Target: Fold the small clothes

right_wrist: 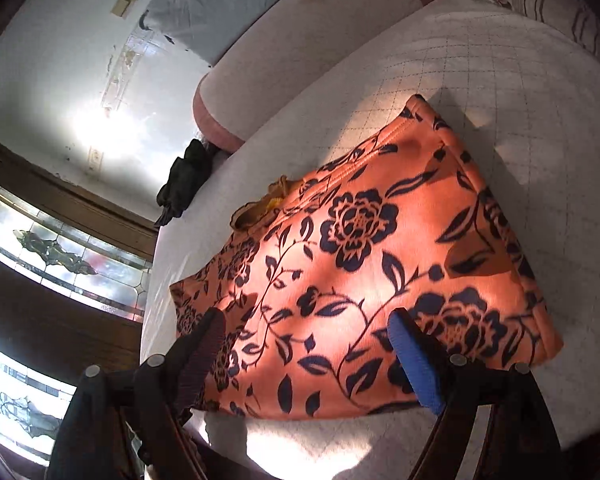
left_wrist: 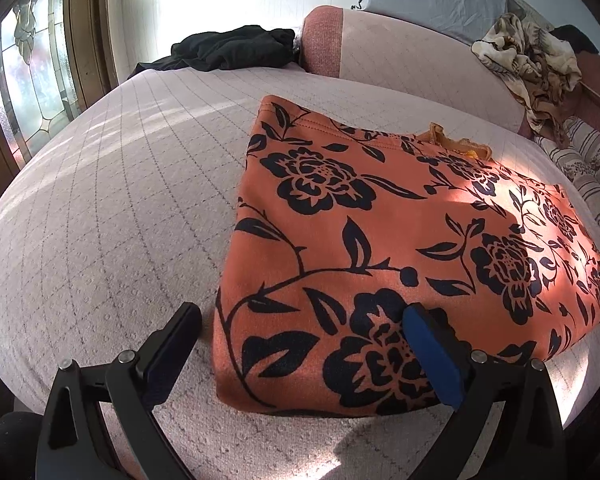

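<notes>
Left wrist view: the orange floral-print folded garment point(left_wrist: 400, 248) lies flat on the pale quilted mattress point(left_wrist: 112, 200), right of centre and close to the camera. Black flower and leaf pattern on top; a stitched hem runs along the far edge. A bit of yellow-orange frilly fabric point(left_wrist: 456, 142) pokes out at that far edge.

Left tongs point(left_wrist: 300, 340): released, fingers spread wide, gripping nothing. The black-padded finger point(left_wrist: 172, 344) sits over bare mattress just left of the garment's near corner. The blue-padded finger point(left_wrist: 436, 356) sits over the garment's near edge; can't tell whether it touches the cloth.

Right wrist view: same garment point(right_wrist: 372, 280), seen from its other side, sunlit patch across the middle. Right tongs point(right_wrist: 304, 356): also released, spread wide, nothing grasped. The dark ribbed-pad finger point(right_wrist: 200, 360) is at the garment's near left corner, the blue-padded finger point(right_wrist: 416, 364) over the near edge. Contact unclear for both.

Other items: a crumpled black garment point(left_wrist: 228, 50) at the far end of the mattress, well apart from the orange one. A pink bolster cushion point(left_wrist: 400, 52) along the back, with a rumpled beige patterned cloth point(left_wrist: 528, 64) on it. A striped pillow point(left_wrist: 588, 172) at far right. A leaded glass window point(left_wrist: 24, 80) on the left.
</notes>
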Demonstrator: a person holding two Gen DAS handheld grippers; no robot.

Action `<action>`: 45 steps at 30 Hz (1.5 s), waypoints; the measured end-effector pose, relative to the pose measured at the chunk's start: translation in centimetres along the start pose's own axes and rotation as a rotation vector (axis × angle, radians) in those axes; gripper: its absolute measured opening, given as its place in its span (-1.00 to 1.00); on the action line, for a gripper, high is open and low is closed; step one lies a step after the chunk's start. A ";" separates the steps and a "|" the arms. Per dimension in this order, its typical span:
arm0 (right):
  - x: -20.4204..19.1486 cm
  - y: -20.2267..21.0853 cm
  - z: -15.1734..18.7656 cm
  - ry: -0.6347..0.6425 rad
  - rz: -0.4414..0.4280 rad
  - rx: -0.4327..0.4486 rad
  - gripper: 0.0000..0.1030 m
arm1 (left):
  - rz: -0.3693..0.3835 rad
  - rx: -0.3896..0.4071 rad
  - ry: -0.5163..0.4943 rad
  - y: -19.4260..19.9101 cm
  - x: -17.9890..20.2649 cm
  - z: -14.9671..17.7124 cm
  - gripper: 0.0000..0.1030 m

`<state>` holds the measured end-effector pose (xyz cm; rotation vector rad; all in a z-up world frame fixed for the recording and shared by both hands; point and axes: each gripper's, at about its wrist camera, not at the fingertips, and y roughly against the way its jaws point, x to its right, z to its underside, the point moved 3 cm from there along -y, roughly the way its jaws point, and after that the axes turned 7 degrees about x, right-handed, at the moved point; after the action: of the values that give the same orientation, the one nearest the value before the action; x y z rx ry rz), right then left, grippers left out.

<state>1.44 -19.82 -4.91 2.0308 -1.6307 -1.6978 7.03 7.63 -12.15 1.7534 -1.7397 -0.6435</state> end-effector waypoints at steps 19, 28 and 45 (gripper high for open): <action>9.0 1.3 3.8 -0.484 -0.019 0.076 0.67 | 0.072 0.084 -0.078 3.6 6.2 -4.0 0.96; 11.0 1.6 1.8 -0.569 -0.036 0.162 0.67 | 0.090 0.035 -0.110 -0.1 11.2 -4.7 0.96; 10.0 -0.2 -0.2 -0.466 0.017 0.156 0.44 | 0.000 -0.079 -0.167 -4.5 13.4 -4.4 0.93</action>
<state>0.24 -26.89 -11.94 1.7579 -1.9515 -2.2293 13.73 -5.56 -11.28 1.6871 -1.7987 -0.8683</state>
